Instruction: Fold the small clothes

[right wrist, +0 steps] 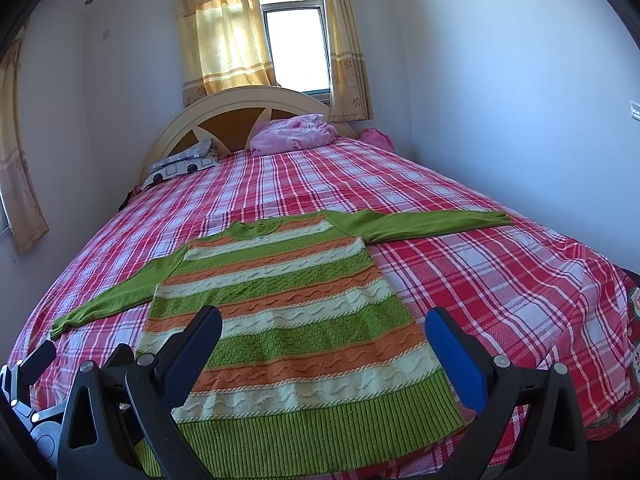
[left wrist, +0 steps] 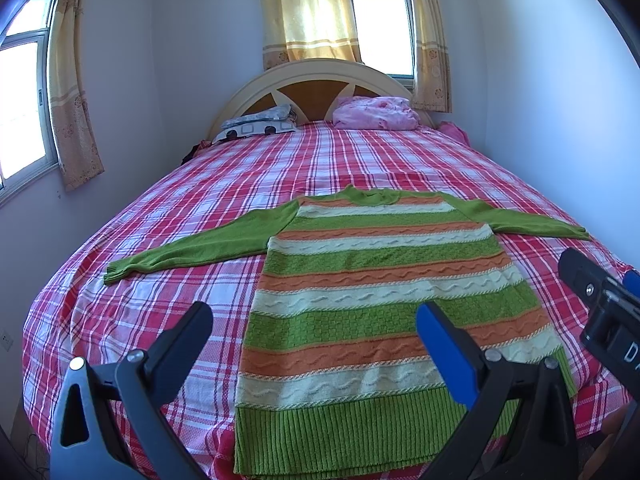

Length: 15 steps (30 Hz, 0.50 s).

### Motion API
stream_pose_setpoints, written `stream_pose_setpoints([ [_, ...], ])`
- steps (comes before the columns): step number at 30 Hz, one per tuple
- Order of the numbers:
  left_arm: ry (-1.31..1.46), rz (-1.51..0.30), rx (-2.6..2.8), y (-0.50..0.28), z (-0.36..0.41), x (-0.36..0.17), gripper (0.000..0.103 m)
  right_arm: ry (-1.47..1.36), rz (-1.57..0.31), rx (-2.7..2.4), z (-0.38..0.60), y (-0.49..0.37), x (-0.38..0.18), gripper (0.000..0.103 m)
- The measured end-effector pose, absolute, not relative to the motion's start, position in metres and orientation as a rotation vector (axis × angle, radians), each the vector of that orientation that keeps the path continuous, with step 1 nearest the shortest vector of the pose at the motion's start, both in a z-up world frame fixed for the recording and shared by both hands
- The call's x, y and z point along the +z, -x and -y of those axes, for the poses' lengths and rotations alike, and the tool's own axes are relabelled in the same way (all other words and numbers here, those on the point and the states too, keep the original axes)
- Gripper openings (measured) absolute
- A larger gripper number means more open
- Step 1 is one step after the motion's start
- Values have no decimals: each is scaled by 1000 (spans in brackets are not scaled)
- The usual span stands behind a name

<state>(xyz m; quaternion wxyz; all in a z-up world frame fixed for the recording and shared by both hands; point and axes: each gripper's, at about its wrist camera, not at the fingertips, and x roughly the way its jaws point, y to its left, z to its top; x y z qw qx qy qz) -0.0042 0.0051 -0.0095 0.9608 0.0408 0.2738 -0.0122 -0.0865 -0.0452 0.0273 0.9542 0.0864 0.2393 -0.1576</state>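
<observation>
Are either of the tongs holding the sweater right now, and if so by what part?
Nothing is held. Both the left tongs and right tongs hang open above the striped sweater, which lies flat on the bed.

Partial white lettering "D" is legible on the right gripper [left wrist: 600, 300] body; remaining characters are cut off.
</observation>
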Motion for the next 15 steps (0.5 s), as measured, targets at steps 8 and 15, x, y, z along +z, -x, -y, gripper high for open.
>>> stream_pose_setpoints([
  [8, -82, -557, -25, 4, -4, -9, 103, -169, -499, -322, 44, 84, 26, 102],
  [15, -80, -570, -39, 2, -2, -11, 103, -164, -513, -324, 45, 81, 23, 102],
])
